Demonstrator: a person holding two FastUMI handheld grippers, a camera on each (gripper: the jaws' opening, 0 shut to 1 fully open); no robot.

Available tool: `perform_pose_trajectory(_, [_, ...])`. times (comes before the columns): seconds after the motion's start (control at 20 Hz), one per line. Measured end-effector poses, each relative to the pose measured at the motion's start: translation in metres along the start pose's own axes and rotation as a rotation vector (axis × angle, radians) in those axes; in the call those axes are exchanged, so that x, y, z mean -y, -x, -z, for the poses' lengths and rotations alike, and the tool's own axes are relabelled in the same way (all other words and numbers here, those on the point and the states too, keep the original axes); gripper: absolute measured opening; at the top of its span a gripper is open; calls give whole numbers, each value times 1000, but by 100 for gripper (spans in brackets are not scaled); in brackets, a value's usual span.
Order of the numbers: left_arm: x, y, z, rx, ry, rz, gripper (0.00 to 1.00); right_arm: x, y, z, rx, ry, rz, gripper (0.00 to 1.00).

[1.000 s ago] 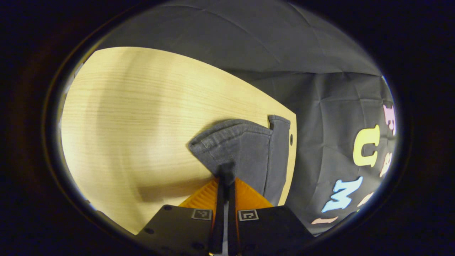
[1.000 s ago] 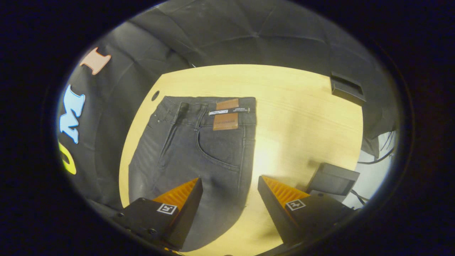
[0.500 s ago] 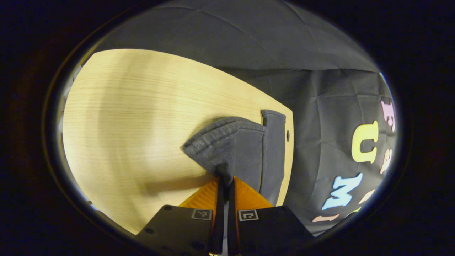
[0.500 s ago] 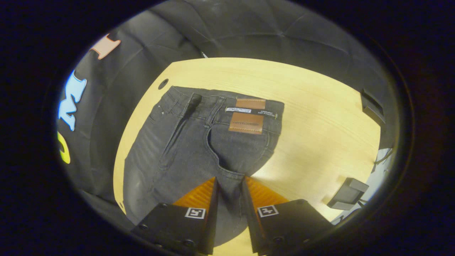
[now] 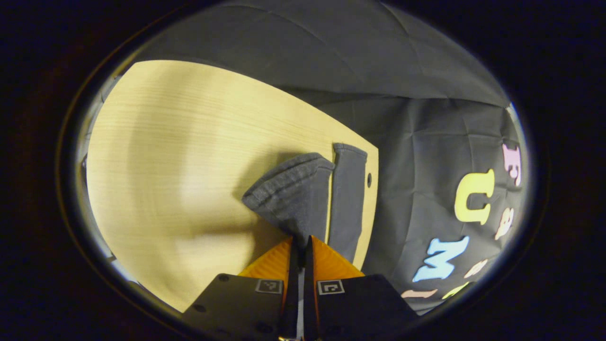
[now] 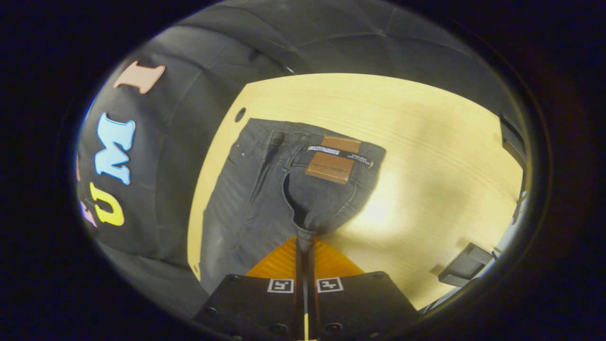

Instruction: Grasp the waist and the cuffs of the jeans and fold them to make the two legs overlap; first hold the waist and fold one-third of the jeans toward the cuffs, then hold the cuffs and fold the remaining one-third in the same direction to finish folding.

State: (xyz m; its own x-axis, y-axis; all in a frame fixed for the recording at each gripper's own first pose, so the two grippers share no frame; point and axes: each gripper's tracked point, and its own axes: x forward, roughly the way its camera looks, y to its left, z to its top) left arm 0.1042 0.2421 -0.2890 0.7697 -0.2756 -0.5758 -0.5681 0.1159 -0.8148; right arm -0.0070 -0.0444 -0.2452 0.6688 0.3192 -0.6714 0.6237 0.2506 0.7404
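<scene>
Dark grey jeans lie on a light wooden table. In the left gripper view, one cuff is lifted off the table and my left gripper is shut on its edge. The other cuff lies flat beside it near the table's right edge. In the right gripper view, the waist with its brown leather patch lies farther off. My right gripper is shut on the jeans' side edge below the pocket, and the cloth there is pulled up into a peak.
In the right gripper view, a dark box sits at the table's lower right and another dark object at the right edge. A small round hole lies in the table corner by the waist. Black cloth walls stand around the table.
My right gripper went from open over the jeans to shut on the side edge, and the cloth bunches up. My left gripper has lifted its cuff away from the other one.
</scene>
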Motion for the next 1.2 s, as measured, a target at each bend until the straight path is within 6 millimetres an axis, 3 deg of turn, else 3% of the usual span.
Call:
perform_pose_trajectory(0.2, [14, 30, 7, -19, 132, 44, 12, -36, 28, -10, -78, -12, -133, 1])
perform_pose_trajectory(0.25, [21, 37, 7, -17, 156, 50, 8, -41, 35, -14, -102, 0, -155, 1])
perform_pose_trajectory(0.3, [26, 46, 9, -14, 166, 48, 12, -45, 43, -16, -126, 13, -172, 1])
perform_pose_trajectory(0.35, [33, 54, 10, -7, 163, 46, 7, -49, 49, -19, -158, 29, -188, 1])
perform_pose_trajectory(0.5, [70, 75, 20, -1, 127, 37, 7, -63, 58, -36, -252, 55, -235, 1])
perform_pose_trajectory(0.55, [84, 77, 23, -6, 124, 35, 12, -70, 61, -45, -267, 60, -255, 1])
perform_pose_trajectory(0.6, [99, 74, 28, -15, 128, 33, 7, -79, 66, -54, -284, 63, -277, 1])
perform_pose_trajectory(0.65, [112, 69, 30, -20, 133, 26, 12, -90, 68, -67, -296, 63, -296, 1])
perform_pose_trajectory(0.75, [137, 49, 32, -30, 134, 16, 12, -111, 77, -83, -318, 58, -328, 1])
perform_pose_trajectory(0.8, [146, 37, 31, -28, 127, 4, 7, -130, 71, -83, -326, 58, -335, 1])
perform_pose_trajectory(0.9, [162, 4, 28, -30, 112, -19, 12, -153, 55, -93, -325, 73, -325, 1])
perform_pose_trajectory(0.95, [167, -12, 27, -34, 112, -28, 7, -160, 46, -100, -321, 76, -313, 1])
perform_pose_trajectory(1.05, [180, -41, 24, -46, 119, -31, 7, -172, 33, -112, -321, 40, -306, 1])
perform_pose_trajectory(1.15, [189, -69, 17, -51, 108, -39, 12, -183, 14, -125, -317, -16, -304, 1])
perform_pose_trajectory(1.2, [192, -83, 14, -54, 96, -47, 7, -187, 4, -131, -309, -35, -300, 1])
